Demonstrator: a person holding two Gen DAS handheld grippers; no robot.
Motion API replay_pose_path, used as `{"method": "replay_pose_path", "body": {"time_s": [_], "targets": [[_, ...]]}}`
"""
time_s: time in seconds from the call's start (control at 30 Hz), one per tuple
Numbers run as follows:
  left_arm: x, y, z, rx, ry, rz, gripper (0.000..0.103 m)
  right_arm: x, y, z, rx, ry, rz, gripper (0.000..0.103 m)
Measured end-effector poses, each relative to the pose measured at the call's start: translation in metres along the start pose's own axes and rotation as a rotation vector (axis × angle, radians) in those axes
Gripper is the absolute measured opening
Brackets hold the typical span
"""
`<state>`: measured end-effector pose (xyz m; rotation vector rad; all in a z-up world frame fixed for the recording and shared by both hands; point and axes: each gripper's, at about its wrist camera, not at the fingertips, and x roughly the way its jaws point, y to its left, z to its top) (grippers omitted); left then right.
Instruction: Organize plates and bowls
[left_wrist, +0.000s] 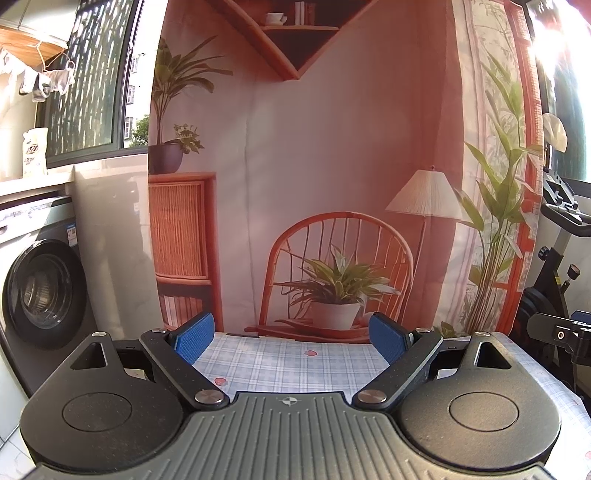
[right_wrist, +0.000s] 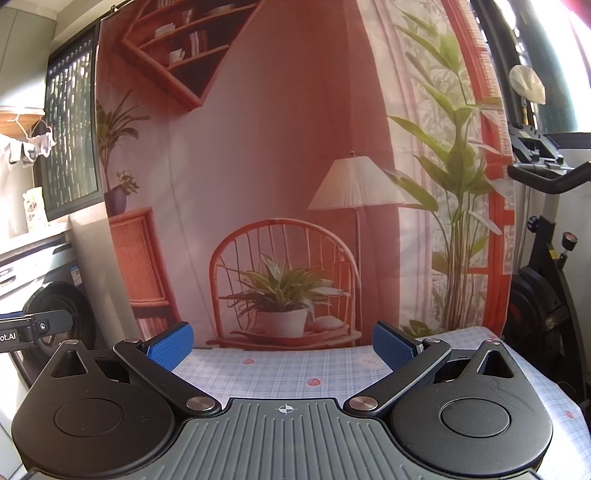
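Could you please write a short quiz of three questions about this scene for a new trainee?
1. True or false: the left tool holds a plate.
2. Which appliance stands at the left of the table? A) washing machine B) oven C) fridge
3. Fill in: the checked tablecloth shows no plates or ____ in either view.

Key
1. False. Both the left tool and the right tool are open and hold nothing.
2. A, the washing machine; an exercise bike stands at the right.
3. bowls. Only the printed backdrop hangs behind the table.
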<state>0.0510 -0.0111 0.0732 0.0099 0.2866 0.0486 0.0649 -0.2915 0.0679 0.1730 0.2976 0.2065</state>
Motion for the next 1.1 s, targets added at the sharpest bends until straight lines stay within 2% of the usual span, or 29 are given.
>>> {"method": "replay_pose_path", "body": {"time_s": [1.1], "targets": [[0.0011, 0.0002, -0.0027, 0.011, -0.012, -0.005, 0.092, 0.0014, -0.0068, -0.0031, 0.031, 0.006, -0.038, 0.103]]}}
